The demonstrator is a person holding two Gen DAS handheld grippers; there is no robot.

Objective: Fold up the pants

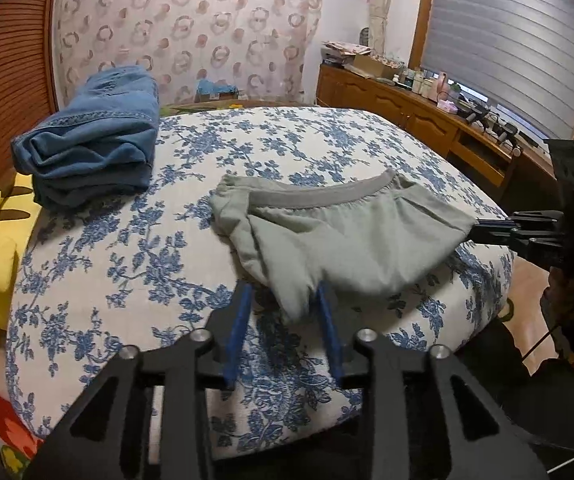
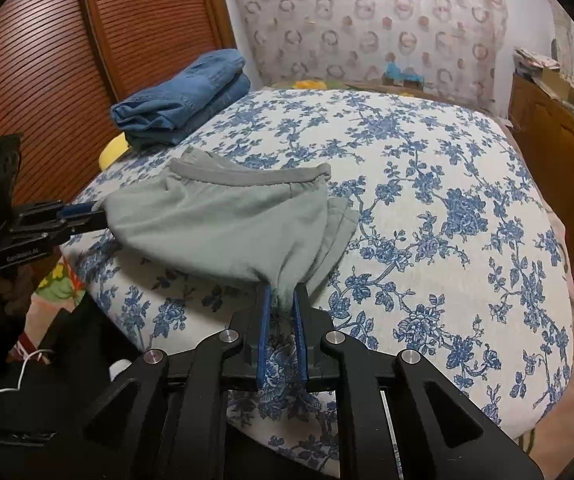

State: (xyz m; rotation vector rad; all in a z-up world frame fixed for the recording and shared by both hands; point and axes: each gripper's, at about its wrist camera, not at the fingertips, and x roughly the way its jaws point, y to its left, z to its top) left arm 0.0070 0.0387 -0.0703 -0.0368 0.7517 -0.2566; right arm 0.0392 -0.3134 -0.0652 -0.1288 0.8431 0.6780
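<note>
Grey-green cotton pants [image 1: 339, 236], already folded down into a short bundle, are lying across the near part of the bed with the blue-flowered white cover [image 1: 327, 140], elastic waistband on the far side. Long axis is running side to side between the two grippers, so it's basically a corner each.

Left gripper [image 1: 285, 300] is sitting with its blue pads parted and a fabric corner hanging loose between them, not being pinched as far as I can tell. Right gripper [image 2: 283, 296] is nearly closed and is clamping the other near corner, cloth bunching up between the pads.

My guess is the right hand is going to let go next too, since the bundle looks done.

Containers: nothing really in play. Folded blue denim jeans [image 1: 91, 136] are stacked well apart at the far left of the bed.
</note>
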